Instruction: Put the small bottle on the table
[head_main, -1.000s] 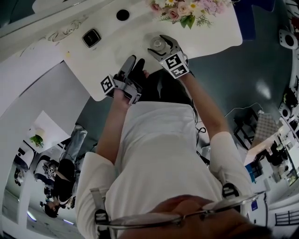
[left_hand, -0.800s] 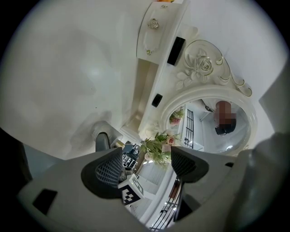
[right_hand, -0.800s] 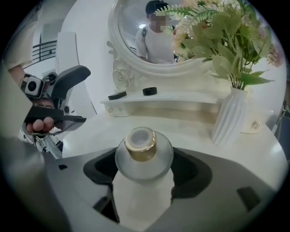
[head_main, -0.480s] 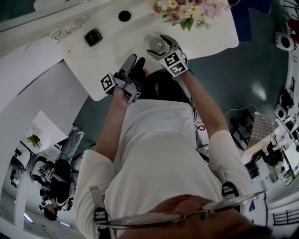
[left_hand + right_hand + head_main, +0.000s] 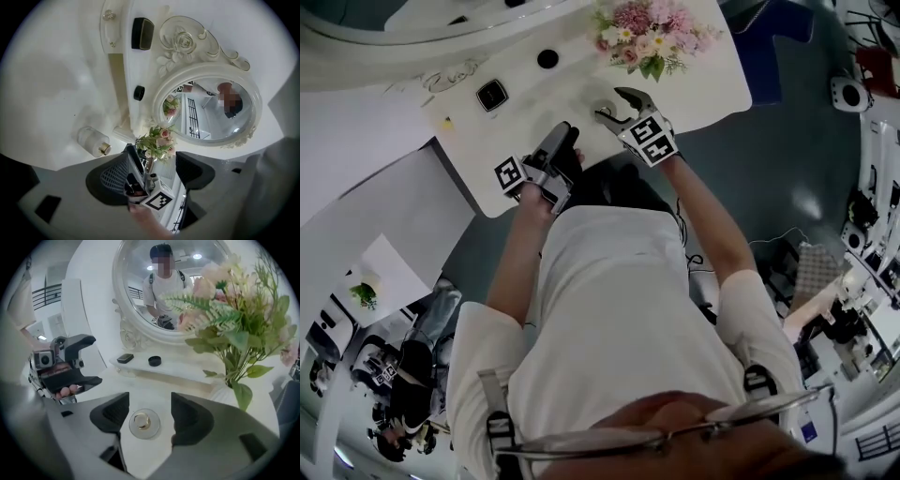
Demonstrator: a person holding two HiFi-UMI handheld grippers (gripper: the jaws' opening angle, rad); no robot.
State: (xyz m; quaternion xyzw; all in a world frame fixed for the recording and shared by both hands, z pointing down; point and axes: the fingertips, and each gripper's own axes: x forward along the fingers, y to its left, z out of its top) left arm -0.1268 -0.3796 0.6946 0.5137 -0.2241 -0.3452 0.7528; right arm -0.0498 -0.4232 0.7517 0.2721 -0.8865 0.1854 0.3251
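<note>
The small clear bottle [image 5: 602,110] with a gold cap stands upright on the white dressing table [image 5: 703,84]. My right gripper [image 5: 615,104] hovers over it. In the right gripper view the bottle [image 5: 144,423] shows from above between the two pads, with a gap on each side; the jaws are closing. My left gripper [image 5: 562,139] is open near the table's front edge, with nothing between its jaws. In the left gripper view [image 5: 154,157] the bottle [image 5: 93,140] is off to the left and the right gripper [image 5: 145,183] is straight ahead.
A bunch of pink flowers [image 5: 652,42] stands right beside the bottle. On a raised shelf behind are a black square box [image 5: 491,95] and a black round lid [image 5: 547,58]. An ornate oval mirror [image 5: 154,287] rises at the back. The table's front edge [image 5: 487,202] is near my left hand.
The head view has shifted. The right gripper has drawn back a little from the bottle, which stays standing on the table. The left gripper has hardly moved.
</note>
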